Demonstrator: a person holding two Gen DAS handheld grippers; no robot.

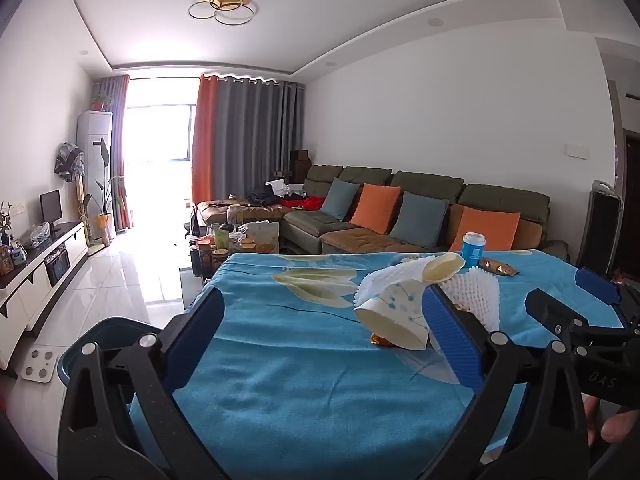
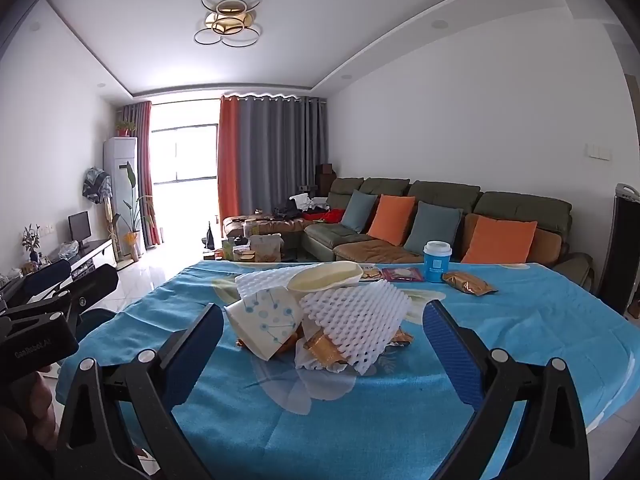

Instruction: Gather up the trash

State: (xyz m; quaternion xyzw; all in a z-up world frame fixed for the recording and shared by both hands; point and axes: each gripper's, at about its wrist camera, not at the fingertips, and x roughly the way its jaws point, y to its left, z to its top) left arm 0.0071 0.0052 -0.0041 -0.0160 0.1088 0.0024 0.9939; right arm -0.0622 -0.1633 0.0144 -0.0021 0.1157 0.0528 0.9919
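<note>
Green sofa [image 2: 440, 208] – orange cushions, grey curtains [image 2: 280, 148], ring ceiling lamp [image 2: 230, 16], white air conditioner [image 2: 120, 168]

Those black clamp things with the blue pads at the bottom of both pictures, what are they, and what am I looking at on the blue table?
They are hand-held grabbers, one in each of a person's hands, with no robot arm behind them. Each carries a wide-angle camera looking forward along its two fingers. One picture comes from the left gripper, the other from the right gripper. Both stand wide open and hold nothing.

On the blue tablecloth lies a pile of trash: a tipped paper cup with a blue dot pattern, white foam fruit netting, a cream bowl and some golden wrappers. Farther back stand a blue cup with a white lid and a golden snack packet. A blue bin shows at the table's left edge.
</note>
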